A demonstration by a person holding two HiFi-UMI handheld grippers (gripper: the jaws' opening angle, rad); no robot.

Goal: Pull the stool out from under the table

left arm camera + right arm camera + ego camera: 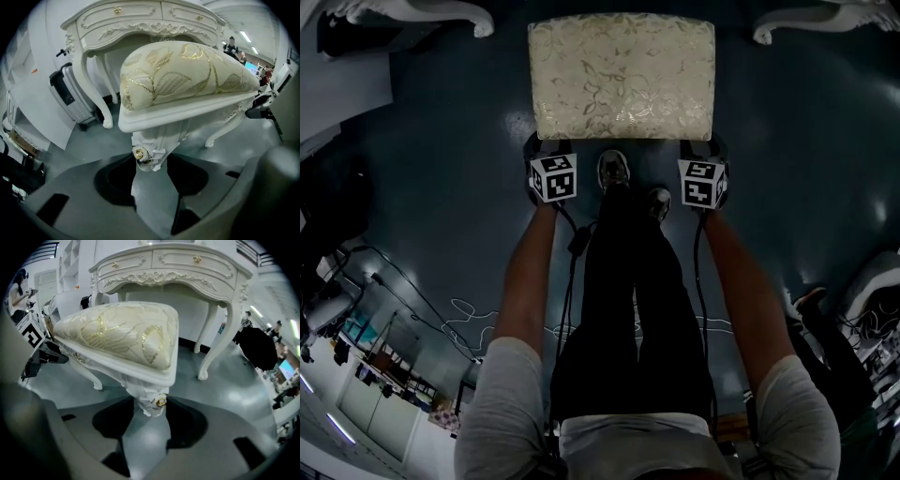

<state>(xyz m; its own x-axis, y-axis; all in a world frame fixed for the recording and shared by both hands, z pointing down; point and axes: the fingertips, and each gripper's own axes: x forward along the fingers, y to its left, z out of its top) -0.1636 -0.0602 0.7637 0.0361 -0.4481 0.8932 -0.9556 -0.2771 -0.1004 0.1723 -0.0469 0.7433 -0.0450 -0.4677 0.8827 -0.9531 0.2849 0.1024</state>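
1. Head view: the stool point(622, 75) sits on the floor right in front of the person, far edge about level with the desk point(441, 13) feet, so I'd call it mostly out; the left gripper point(539, 150) and right gripper point(710, 150) are at its two near corners; the shoes point(613, 171) are just beside the near edge, so more pulling could run it into the feet; a loose cable point(478, 314) lies on the floor further back, a trip risk if the person steps back.
2. Left gripper view: the jaws pinch the carved leg top point(146, 152) under the seat corner; it's rounded, so the grip might slip; the desk drawers point(126, 16) are shut, contents hidden; the suitcase point(70, 96) beside the desk is shut too.
3. Right gripper view: same deal, jaws clamped on the other corner leg point(152, 399); an uneven pull could swing the stool toward a desk leg point(211, 333); the drawers are closed here too.
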